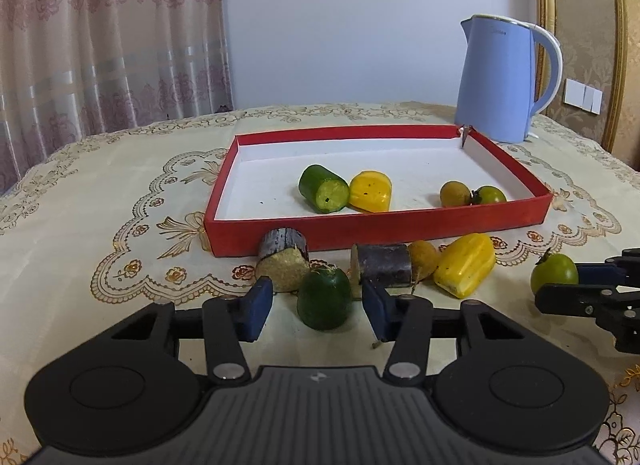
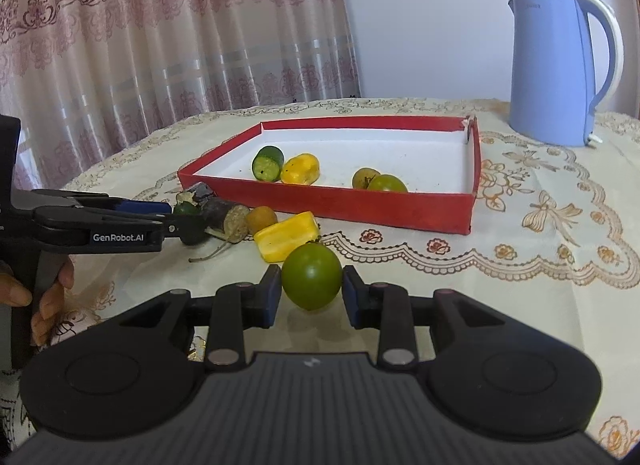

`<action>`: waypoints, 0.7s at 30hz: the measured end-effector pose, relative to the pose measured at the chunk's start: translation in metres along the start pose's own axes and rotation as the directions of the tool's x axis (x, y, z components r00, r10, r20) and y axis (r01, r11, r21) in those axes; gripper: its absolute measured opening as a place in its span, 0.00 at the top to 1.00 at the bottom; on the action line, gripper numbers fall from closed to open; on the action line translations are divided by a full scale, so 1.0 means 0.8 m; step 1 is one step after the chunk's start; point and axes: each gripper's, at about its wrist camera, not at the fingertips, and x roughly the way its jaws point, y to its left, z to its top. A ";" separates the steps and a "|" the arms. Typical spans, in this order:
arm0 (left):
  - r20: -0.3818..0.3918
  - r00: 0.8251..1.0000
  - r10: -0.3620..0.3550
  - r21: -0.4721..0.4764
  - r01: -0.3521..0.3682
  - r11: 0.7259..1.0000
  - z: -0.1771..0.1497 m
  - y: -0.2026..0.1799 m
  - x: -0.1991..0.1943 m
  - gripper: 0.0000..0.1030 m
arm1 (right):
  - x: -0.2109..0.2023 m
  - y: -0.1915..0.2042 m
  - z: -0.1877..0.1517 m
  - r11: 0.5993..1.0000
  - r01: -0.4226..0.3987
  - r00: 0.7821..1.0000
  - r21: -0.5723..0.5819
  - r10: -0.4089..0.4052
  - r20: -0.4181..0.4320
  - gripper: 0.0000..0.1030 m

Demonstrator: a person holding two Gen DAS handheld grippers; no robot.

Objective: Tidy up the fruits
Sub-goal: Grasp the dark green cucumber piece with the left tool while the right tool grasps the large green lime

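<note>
I've got the right claw (image 2: 311, 291) clenched on a green tomato (image 2: 311, 276) & the left claw (image 1: 316, 303) straddling a cucumber piece (image 1: 325, 298), pads not yet touching, both just in front of the red tray (image 1: 440, 222) on the worktop (image 1: 100, 205), prob. for loading it w/ the fruit already inside.

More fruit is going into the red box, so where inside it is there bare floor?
The red cardboard box has bare white floor along its left side and back strip toward the blue electric kettle. Its front is crowded: green cucumber chunk touching yellow piece, then brown round fruit beside green tomato.
</note>
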 end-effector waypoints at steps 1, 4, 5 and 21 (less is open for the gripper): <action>-0.005 1.000 0.000 0.005 0.000 1.000 0.000 -0.001 0.002 0.52 | 0.000 -0.001 0.000 1.000 -0.003 1.000 0.003 0.003 0.000 0.70; -0.017 1.000 0.000 0.010 0.000 1.000 0.000 -0.004 0.005 0.55 | 0.001 -0.002 -0.001 1.000 -0.008 1.000 0.013 0.008 -0.001 0.70; -0.021 1.000 -0.003 0.009 0.003 1.000 0.000 -0.004 0.007 0.58 | 0.001 -0.003 -0.001 1.000 -0.009 1.000 0.015 0.009 0.000 0.70; -0.038 0.999 -0.007 0.008 0.007 1.000 0.000 -0.004 0.007 0.71 | 0.003 -0.005 0.000 0.999 -0.016 1.000 0.029 0.017 -0.010 0.70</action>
